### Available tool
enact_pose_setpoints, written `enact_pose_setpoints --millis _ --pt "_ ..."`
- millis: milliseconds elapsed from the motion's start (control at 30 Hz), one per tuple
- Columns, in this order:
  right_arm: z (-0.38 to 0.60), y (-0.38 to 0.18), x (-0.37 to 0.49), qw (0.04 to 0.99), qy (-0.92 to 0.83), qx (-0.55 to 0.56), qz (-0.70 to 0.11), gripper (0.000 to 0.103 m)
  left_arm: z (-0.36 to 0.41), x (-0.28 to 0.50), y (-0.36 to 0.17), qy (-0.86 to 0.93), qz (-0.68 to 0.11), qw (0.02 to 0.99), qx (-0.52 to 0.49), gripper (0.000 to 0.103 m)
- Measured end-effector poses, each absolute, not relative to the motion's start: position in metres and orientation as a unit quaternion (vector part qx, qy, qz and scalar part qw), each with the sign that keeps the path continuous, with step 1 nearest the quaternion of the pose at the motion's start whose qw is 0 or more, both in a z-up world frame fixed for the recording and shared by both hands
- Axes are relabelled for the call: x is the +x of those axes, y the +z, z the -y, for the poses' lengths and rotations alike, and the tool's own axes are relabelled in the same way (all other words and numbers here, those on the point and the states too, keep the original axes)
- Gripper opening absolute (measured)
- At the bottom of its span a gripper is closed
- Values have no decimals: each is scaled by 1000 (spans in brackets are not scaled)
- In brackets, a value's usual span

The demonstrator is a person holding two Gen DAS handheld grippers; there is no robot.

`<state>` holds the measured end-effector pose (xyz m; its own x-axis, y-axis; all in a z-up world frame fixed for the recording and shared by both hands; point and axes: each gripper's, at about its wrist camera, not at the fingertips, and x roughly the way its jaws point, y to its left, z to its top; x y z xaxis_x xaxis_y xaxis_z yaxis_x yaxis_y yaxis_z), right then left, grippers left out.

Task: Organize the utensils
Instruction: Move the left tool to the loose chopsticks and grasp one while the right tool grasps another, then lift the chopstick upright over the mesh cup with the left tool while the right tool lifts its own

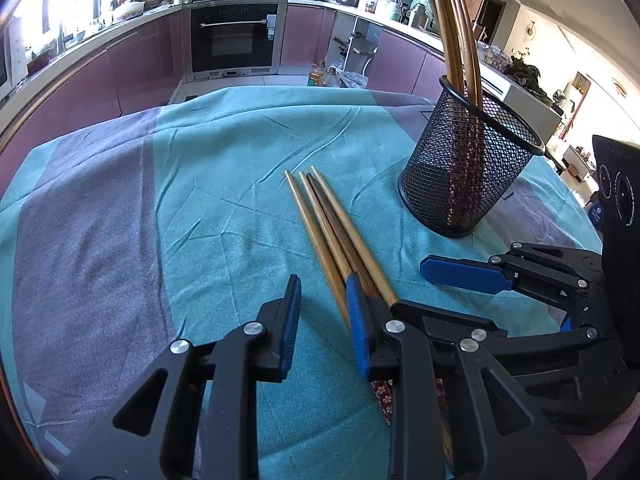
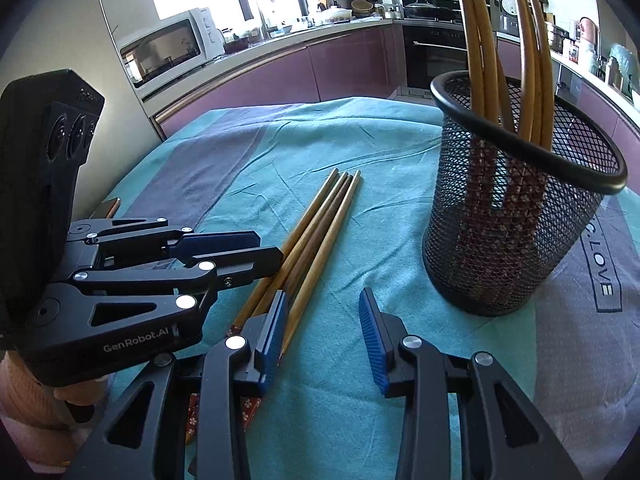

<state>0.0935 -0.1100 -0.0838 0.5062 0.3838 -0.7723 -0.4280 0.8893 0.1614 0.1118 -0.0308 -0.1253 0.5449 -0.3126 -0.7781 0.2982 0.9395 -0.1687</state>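
Observation:
Several wooden chopsticks (image 1: pixel 332 228) lie bundled on the teal cloth; they also show in the right wrist view (image 2: pixel 316 232). A black mesh holder (image 1: pixel 464 168) stands upright to their right with several chopsticks standing in it (image 1: pixel 460 28); the holder also shows in the right wrist view (image 2: pixel 516 200). My left gripper (image 1: pixel 324 320) is open, its right finger (image 1: pixel 358 320) resting against the bundle's near end. My right gripper (image 2: pixel 324 332) is open and empty, its left finger (image 2: pixel 272 336) beside the chopsticks' ends. Each gripper shows in the other's view: the right one (image 1: pixel 468 276), the left one (image 2: pixel 224 248).
The table is covered by a teal and grey cloth (image 1: pixel 160 208). Purple kitchen cabinets and an oven (image 1: pixel 234 36) stand beyond the far edge. A microwave (image 2: pixel 168 48) sits on the counter. A phone-like object (image 2: pixel 108 206) lies at the table's left edge.

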Motion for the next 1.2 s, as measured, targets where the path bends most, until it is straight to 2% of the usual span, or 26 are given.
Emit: enact_pose_setpoints --millis 200,667,733,867,1000,1200 --pt "117 -83 94 866 228 -25 -444 30 33 116 -125 -178 -449 876 -1 18" --pt "103 -85 108 872 209 -40 -441 30 37 142 -127 -168 -461 871 4 16" --pt "103 -85 109 873 205 -37 -441 27 38 145 -127 -164 -460 872 6 14" --pt "110 -86 113 870 208 -14 -448 11 40 148 -126 -159 -460 873 -1 13" --pt "118 -86 112 867 211 10 -451 6 35 145 -128 -159 -460 874 -18 9" --pt "127 -79 105 870 223 32 -440 6 28 135 -126 -159 -455 876 -36 8"
